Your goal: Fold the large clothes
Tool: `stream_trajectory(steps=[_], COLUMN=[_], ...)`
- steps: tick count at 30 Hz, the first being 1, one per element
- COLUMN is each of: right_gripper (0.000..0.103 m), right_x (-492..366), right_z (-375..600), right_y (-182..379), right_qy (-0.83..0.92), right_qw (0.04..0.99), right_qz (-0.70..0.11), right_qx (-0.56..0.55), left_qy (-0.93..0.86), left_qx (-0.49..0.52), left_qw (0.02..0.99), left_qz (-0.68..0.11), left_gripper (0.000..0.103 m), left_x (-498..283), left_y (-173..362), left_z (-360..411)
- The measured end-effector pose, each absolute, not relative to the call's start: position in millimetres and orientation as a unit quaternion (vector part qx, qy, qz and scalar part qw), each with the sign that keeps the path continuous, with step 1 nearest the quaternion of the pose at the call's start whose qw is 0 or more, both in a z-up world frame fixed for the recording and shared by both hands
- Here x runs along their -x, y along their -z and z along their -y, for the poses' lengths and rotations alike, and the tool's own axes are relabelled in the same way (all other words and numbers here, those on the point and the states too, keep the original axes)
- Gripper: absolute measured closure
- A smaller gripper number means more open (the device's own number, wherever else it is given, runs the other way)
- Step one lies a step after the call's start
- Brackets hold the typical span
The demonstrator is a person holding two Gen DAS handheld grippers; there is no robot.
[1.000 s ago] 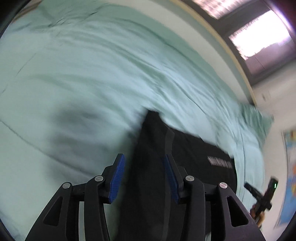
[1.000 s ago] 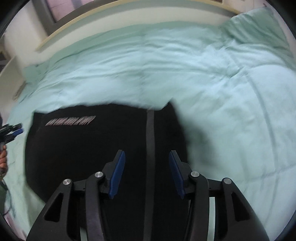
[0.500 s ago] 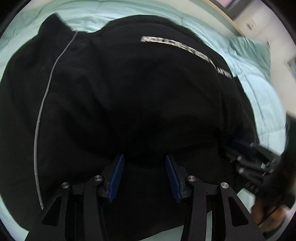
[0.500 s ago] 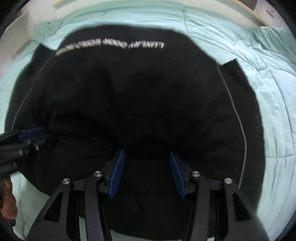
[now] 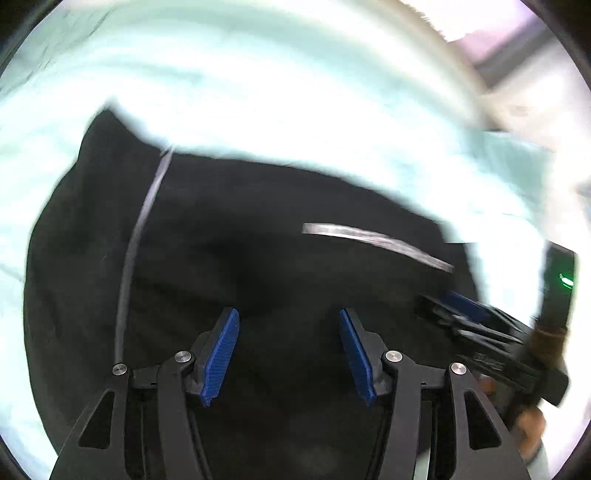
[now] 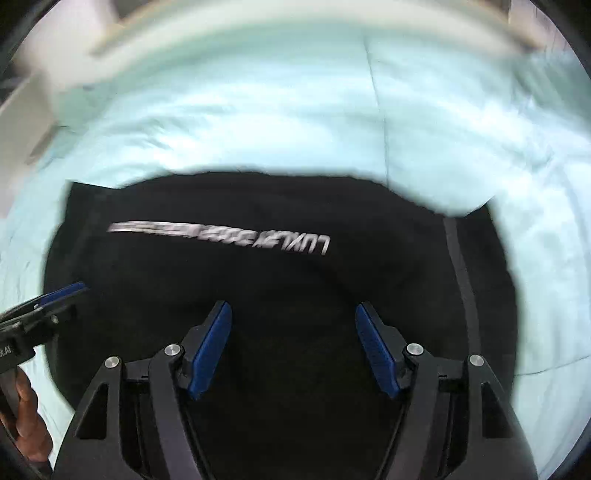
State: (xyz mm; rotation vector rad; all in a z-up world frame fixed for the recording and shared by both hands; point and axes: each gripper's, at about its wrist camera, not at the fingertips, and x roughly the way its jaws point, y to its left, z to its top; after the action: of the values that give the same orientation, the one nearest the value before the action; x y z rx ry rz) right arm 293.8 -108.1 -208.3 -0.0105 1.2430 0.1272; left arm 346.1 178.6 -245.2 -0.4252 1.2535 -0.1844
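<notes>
A black garment with a grey side stripe and white lettering lies folded on a pale green bed cover. It also shows in the right wrist view, lettering toward the far edge. My left gripper is open and empty above the garment's near part. My right gripper is open and empty above the garment too. The right gripper shows at the right edge of the left wrist view; the left gripper shows at the left edge of the right wrist view. Both views are blurred.
The bed cover spreads beyond the garment on all sides. A pale bed frame and a wall lie at the far edge. A bright window is at the upper right of the left wrist view.
Both grippers have pulled back and up from the garment since half a second ago; more bed cover shows around it. Both stay open and empty.
</notes>
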Motion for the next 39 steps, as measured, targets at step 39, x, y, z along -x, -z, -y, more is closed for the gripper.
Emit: stream_trajectory(steps=[39], right_gripper=[0.030], right_x=[-184.9], right_z=[299.0], right_y=[137.1], right_qy=[0.030], right_qw=[0.833], right_qz=[-0.537], right_qx=[-0.127], left_qy=[0.048], left_qx=[0.263], left_qw=[0.802], left_qz=[-0.534], left_gripper=[0.039], left_x=[-193.2], left_y=[204.6], left_z=[-327.8])
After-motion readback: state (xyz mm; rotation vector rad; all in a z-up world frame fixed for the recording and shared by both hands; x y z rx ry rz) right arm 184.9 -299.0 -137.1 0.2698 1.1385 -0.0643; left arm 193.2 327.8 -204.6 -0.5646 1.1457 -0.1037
